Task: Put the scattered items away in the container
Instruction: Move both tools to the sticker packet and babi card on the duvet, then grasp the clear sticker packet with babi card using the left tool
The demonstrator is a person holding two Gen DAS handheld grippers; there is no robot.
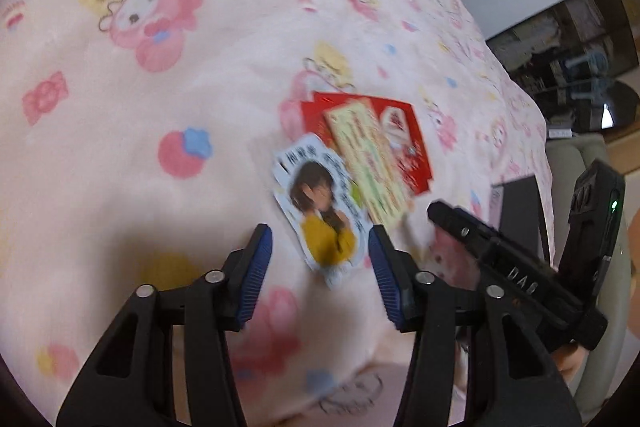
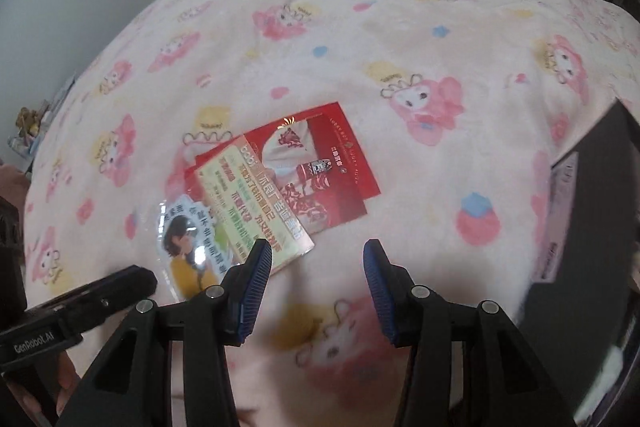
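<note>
Both the left gripper (image 1: 320, 247) and the right gripper (image 2: 317, 259) are spread apart and hold nothing. The girl sticker (image 1: 320, 211), yellow card (image 2: 256, 203) and red envelopes (image 2: 320, 163) lie overlapping on the pink blanket (image 2: 360, 47). The black box (image 2: 592, 219) sits at the blanket's right edge.

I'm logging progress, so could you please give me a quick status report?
Left tool open over die-cut sticker. Right tool open, empty. Yellow card overlaps red envelopes; black container at right. Nothing blocking.

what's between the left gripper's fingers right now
The portrait sticker lies on the pink blanket between the open left gripper fingers, untouched; seen in the left wrist view.
</note>
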